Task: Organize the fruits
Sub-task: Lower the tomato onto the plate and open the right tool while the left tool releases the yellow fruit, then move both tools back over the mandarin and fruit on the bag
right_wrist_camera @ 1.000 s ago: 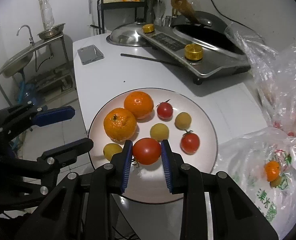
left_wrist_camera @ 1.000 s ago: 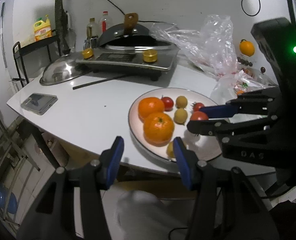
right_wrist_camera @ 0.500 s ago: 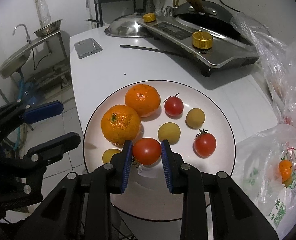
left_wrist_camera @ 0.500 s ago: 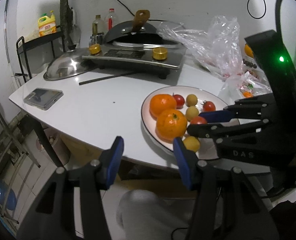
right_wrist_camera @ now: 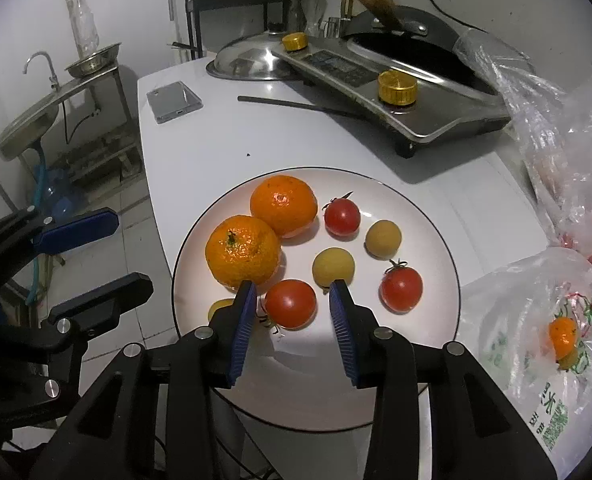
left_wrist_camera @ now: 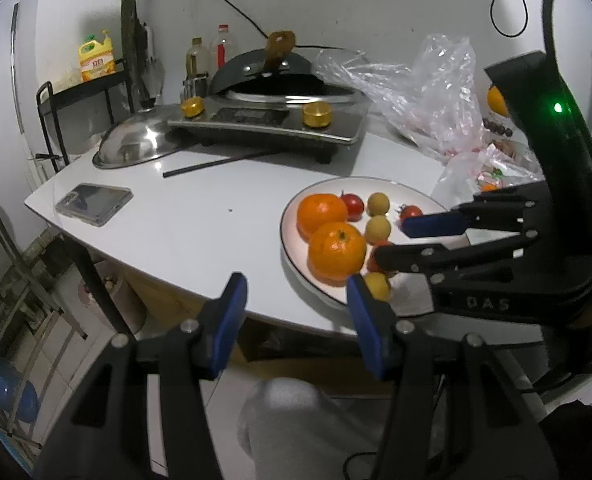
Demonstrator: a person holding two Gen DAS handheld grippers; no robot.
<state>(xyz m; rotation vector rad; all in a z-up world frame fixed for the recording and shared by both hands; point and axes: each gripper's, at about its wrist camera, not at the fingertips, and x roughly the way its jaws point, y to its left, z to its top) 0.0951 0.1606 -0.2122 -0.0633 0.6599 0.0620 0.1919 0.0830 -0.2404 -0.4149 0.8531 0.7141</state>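
Observation:
A white plate [right_wrist_camera: 436, 240] holds two oranges [right_wrist_camera: 243, 250], small yellow fruits [right_wrist_camera: 333, 267] and red tomatoes [right_wrist_camera: 342, 216]. My right gripper [right_wrist_camera: 293, 288] hangs low over the plate's near side with its jaws opening. A tomato [right_wrist_camera: 291, 303] lies on the plate between its blue pads, which stand apart from it on both sides. In the left wrist view this gripper [left_wrist_camera: 392, 240] reaches in from the right over the plate [left_wrist_camera: 320, 292]. My left gripper [left_wrist_camera: 296, 284] is open and holds nothing, off the table's front edge, left of the plate.
A stove [right_wrist_camera: 396, 92] with a wok and a steel lid [right_wrist_camera: 248, 62] line the back. A phone [right_wrist_camera: 174, 100] and a black stick [right_wrist_camera: 296, 105] lie on the white table. Plastic bags [right_wrist_camera: 536, 344] holding more fruit crowd the right side. A sink [right_wrist_camera: 28, 120] stands at left.
The right gripper's jaws have parted from the tomato they were clamping, and it now rests on the plate. The right gripper came closer to the plate. The left gripper stays open.

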